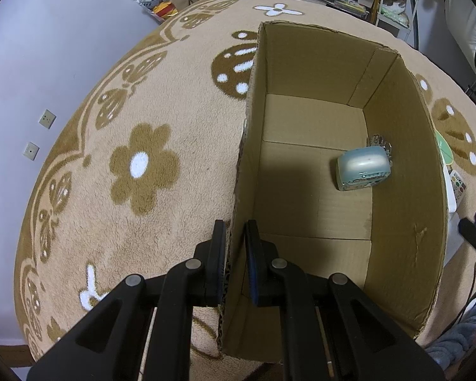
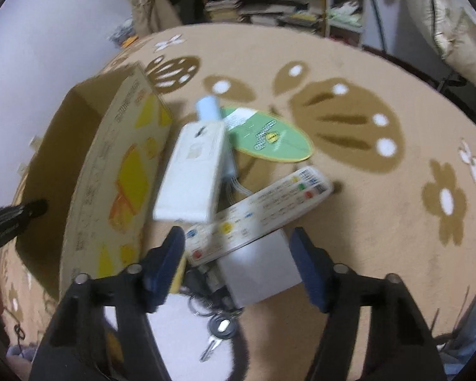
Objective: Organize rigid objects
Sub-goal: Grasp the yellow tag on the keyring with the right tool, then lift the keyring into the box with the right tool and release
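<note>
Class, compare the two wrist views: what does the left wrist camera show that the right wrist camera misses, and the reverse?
Only the left wrist view shows the box's inside, with a pale blue container on its floor, and the left hand-held gripper clamping the wall. Only the right wrist view shows the open right hand-held gripper over a white bottle, remote, green card and keys. Both show the cardboard box and rug.

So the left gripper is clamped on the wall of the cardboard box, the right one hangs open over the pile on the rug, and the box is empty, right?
Not quite. The cardboard box is not empty: the left wrist view shows a small pale blue tin lying inside it. The rest holds: the left gripper is clamped on the box wall, and the right gripper hangs open over the pile on the rug.
</note>
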`<act>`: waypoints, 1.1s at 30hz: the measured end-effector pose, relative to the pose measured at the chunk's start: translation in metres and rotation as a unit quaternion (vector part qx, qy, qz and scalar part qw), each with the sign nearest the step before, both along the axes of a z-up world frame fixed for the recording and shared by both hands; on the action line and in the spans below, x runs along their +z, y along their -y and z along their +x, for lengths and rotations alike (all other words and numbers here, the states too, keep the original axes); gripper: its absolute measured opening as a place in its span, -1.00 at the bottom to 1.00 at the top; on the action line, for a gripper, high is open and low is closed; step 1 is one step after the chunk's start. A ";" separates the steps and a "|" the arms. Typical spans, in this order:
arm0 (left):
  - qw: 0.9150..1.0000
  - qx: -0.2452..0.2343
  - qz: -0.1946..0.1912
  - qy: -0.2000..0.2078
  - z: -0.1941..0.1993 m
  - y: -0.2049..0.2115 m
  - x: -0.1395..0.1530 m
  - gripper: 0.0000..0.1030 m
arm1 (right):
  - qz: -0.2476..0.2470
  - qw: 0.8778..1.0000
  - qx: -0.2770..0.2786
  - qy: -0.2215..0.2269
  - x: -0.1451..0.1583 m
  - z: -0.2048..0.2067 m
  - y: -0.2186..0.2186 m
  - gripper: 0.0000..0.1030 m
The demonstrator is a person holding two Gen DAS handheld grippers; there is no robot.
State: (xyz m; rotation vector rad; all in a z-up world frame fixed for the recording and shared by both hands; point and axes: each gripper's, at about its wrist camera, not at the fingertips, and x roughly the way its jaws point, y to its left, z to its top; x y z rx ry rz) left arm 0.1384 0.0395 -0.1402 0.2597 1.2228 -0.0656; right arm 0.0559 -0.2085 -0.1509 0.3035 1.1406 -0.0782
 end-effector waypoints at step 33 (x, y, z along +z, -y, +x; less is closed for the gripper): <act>1.000 -0.002 0.003 0.000 0.000 0.000 0.000 -0.78 | 0.123 0.988 0.064 -0.063 -0.052 0.021 -0.053 -0.66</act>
